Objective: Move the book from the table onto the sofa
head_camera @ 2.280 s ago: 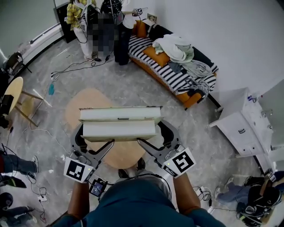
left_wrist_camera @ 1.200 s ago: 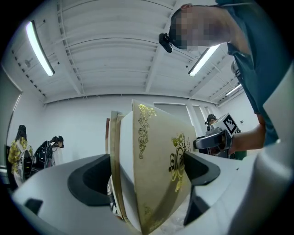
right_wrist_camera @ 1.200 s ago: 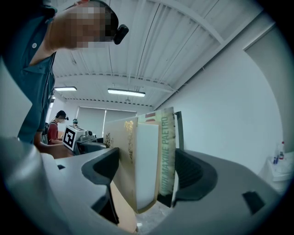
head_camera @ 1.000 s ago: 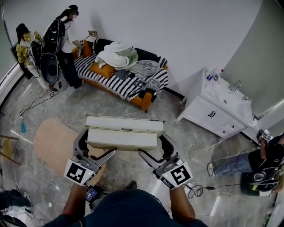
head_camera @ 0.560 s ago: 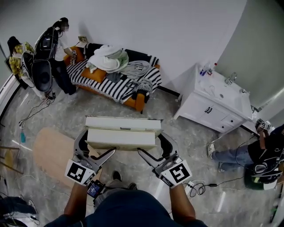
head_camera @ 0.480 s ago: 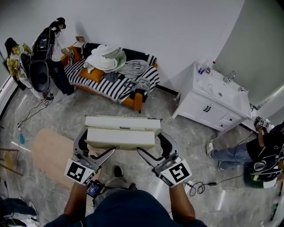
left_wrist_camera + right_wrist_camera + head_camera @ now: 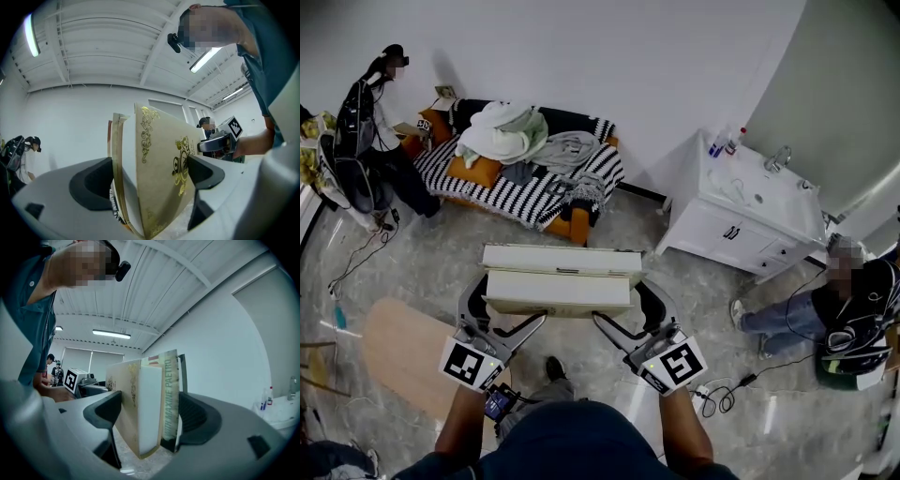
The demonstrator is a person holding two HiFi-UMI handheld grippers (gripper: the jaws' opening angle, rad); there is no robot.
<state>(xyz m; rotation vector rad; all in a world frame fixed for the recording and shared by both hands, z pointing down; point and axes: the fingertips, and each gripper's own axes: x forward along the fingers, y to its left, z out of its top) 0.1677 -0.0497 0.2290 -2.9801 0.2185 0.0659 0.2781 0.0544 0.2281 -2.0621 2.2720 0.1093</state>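
A thick cream book [image 7: 560,277] with gold ornament hangs level in the air between both grippers. My left gripper [image 7: 483,302] is shut on its left end, my right gripper [image 7: 642,302] on its right end. The left gripper view has the book [image 7: 157,183] clamped between the two jaws, gold-printed cover facing right. In the right gripper view the book [image 7: 147,404] stands between the jaws with its lettered spine on the right. The striped sofa [image 7: 511,187] with orange cushions stands against the far wall, up and left of the book, piled with clothes [image 7: 502,131].
The round wooden table [image 7: 398,352] lies low at the left. A white vanity cabinet [image 7: 741,220] stands at the right wall. A person [image 7: 370,122] stands by the sofa's left end, another [image 7: 839,314] crouches at far right. Cables [image 7: 722,394] lie on the grey floor.
The view has swung away from the table toward the sofa and cabinet. The table slid down-left. The book stays clamped between both grippers, same hold.
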